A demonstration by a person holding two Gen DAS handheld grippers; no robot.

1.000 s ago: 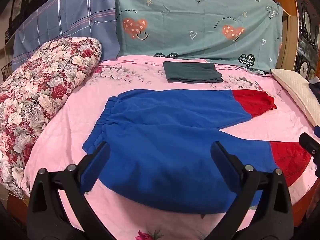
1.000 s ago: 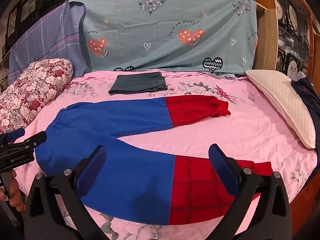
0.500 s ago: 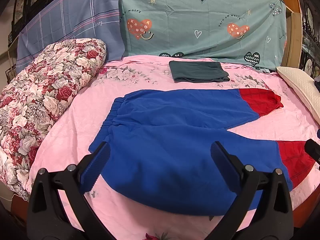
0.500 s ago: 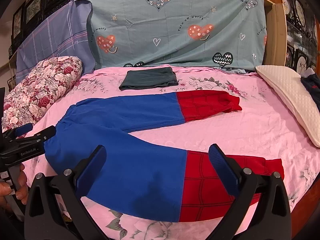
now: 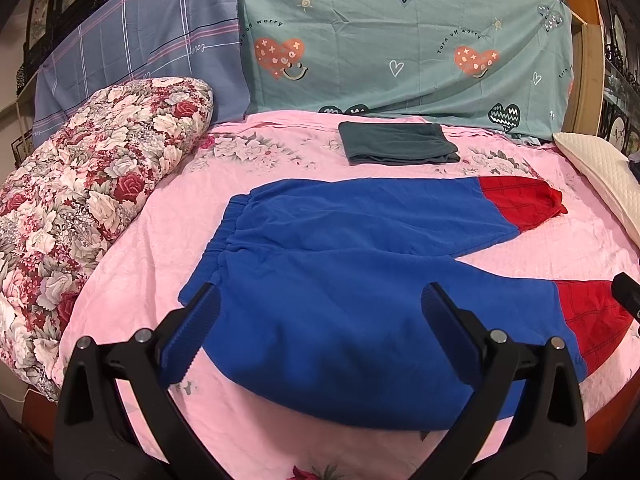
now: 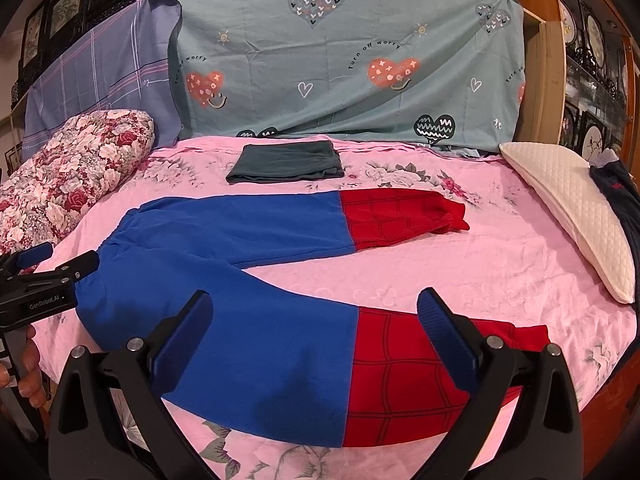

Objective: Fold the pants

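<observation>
Blue pants [image 5: 340,264] with red lower legs lie spread flat on the pink bed, waistband to the left, the two legs splayed to the right. They also show in the right wrist view [image 6: 240,280]. My left gripper [image 5: 320,332] is open and empty, hovering over the near leg close to the waistband. My right gripper [image 6: 314,340] is open and empty above the near leg where the blue meets the red [image 6: 404,364]. The left gripper also shows at the left edge of the right wrist view [image 6: 44,260].
A folded dark green garment [image 5: 396,142] lies at the back of the bed. A floral bolster [image 5: 80,200] lies along the left side. A white quilted pillow [image 6: 572,208] lies at the right. The pink sheet [image 6: 460,272] runs to the bed's front edge.
Both grippers have drifted slightly back and left over the near leg. The pants have not moved. Both grippers stay open.
</observation>
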